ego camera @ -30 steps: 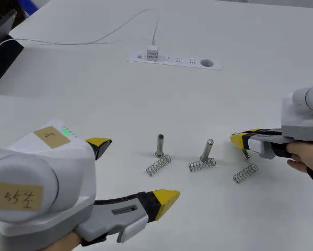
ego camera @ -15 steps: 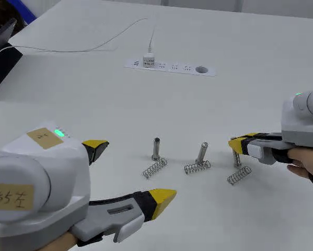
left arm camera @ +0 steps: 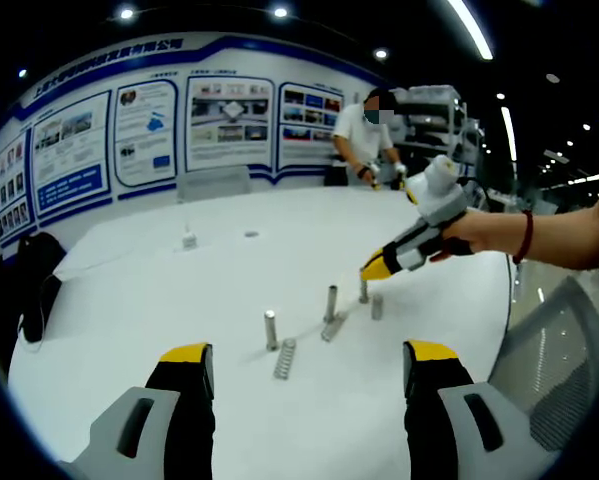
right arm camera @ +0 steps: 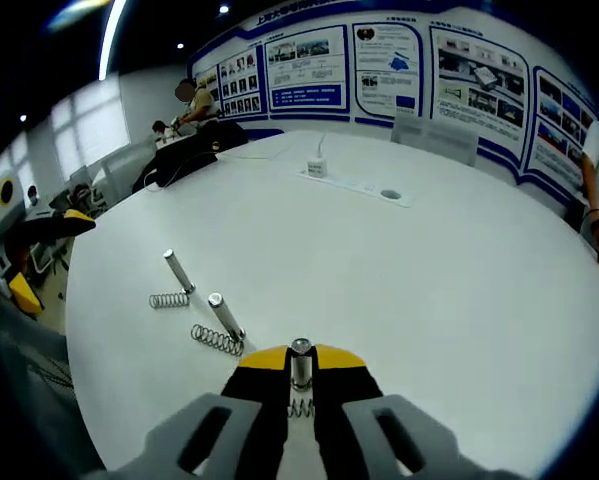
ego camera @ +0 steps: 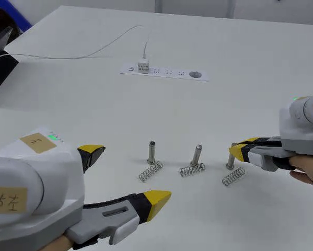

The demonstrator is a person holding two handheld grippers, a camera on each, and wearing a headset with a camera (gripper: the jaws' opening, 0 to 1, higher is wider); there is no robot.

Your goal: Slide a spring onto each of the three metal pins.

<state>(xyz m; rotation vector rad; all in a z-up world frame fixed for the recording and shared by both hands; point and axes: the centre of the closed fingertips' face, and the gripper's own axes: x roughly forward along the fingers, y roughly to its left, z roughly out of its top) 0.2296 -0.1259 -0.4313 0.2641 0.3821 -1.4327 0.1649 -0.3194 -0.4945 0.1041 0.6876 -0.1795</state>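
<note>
Head view, left gripper (ego camera: 124,174): near the tabletop's (ego camera: 261,78) front-left corner, jaws spread wide, nothing between them.
Head view, right gripper (ego camera: 237,151): reaching in from the right edge, jaws closed on the right pin (ego camera: 230,163).
Head view, pins: left pin (ego camera: 151,151), middle pin (ego camera: 196,155) and right pin stand in a row across the middle of the tabletop, nearer the front edge.
Head view, springs: left spring (ego camera: 150,171), middle spring (ego camera: 192,169) and right spring (ego camera: 233,176) each lie flat just in front of their pin's base.
Head view, far side: a power strip (ego camera: 169,72) with a white plug (ego camera: 143,66) lies toward the far edge, its cable (ego camera: 93,51) trailing toward the left edge.

Left gripper view, own jaws: wide apart, empty, hovering above the tabletop (left arm camera: 149,270).
Left gripper view, work: left pin (left arm camera: 271,329) nearest with the left spring (left arm camera: 286,358) beside it, then the middle pin (left arm camera: 331,303), then the right pin (left arm camera: 364,291) under the right gripper (left arm camera: 374,265), which a hand (left arm camera: 469,228) holds.
Left gripper view, background: a person (left arm camera: 364,135) beyond the far edge, posters (left arm camera: 229,120) on the wall.

Right gripper view, own jaws: pinched on the right pin (right arm camera: 300,350), which stands upright between the yellow tips; the right spring (right arm camera: 299,407) shows in the gap below.
Right gripper view, others: middle pin (right arm camera: 225,315) with the middle spring (right arm camera: 217,339), left pin (right arm camera: 178,270) with the left spring (right arm camera: 168,299), both further left.
</note>
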